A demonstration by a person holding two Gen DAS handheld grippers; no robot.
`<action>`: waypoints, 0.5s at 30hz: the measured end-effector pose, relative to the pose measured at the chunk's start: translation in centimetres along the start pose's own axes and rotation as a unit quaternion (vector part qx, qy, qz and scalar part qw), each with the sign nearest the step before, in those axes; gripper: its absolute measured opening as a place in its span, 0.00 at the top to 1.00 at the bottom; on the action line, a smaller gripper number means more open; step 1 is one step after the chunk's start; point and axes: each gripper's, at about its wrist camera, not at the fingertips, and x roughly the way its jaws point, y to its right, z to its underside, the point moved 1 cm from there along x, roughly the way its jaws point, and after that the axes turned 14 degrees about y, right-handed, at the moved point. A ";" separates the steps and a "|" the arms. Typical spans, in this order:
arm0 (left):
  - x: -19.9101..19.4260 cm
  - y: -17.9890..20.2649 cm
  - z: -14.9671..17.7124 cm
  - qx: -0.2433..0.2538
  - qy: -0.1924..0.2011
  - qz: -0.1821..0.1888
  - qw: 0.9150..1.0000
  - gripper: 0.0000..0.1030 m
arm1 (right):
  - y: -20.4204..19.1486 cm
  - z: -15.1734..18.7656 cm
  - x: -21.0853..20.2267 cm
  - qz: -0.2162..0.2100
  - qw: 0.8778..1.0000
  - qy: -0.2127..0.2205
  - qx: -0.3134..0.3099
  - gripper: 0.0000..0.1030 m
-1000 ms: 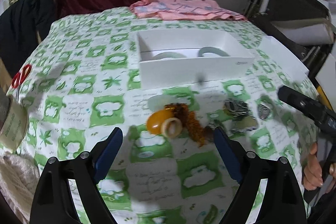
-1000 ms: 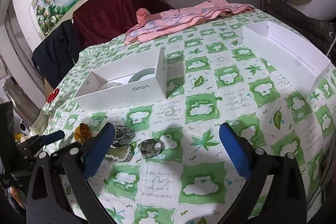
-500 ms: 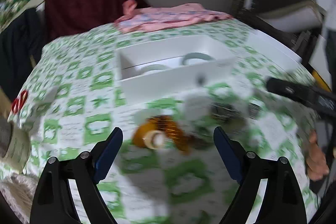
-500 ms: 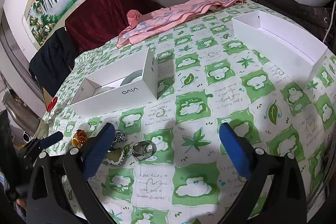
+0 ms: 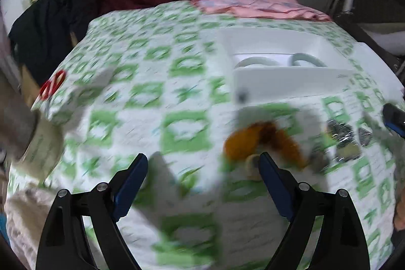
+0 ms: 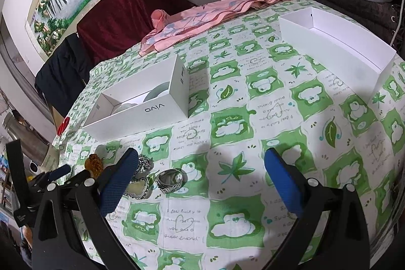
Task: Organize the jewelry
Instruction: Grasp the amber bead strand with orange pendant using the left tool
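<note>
Fingers of both the left gripper (image 5: 202,170) and right gripper (image 6: 201,165) spread wide, empty, amber beads (image 5: 263,141) at centre right.

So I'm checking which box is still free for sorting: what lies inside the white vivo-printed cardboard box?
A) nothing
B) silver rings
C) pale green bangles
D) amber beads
C: the right wrist view shows pale green bangles curving up inside the white vivo-printed cardboard box, while the silver rings lie outside on the green-and-white tablecloth.
</note>
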 end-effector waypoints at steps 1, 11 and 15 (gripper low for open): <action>-0.2 -0.7 0.2 -0.008 -0.001 -0.001 1.000 0.15 | 0.0 -0.1 0.0 -0.001 1.000 0.000 0.000 0.08; -2.1 2.4 -0.6 0.044 0.043 0.036 0.997 0.16 | -0.3 0.1 0.0 0.000 1.000 0.001 -0.005 0.08; -1.8 4.3 -1.3 0.063 0.049 0.044 0.996 0.16 | -0.3 0.1 0.0 -0.001 1.000 0.000 -0.005 0.08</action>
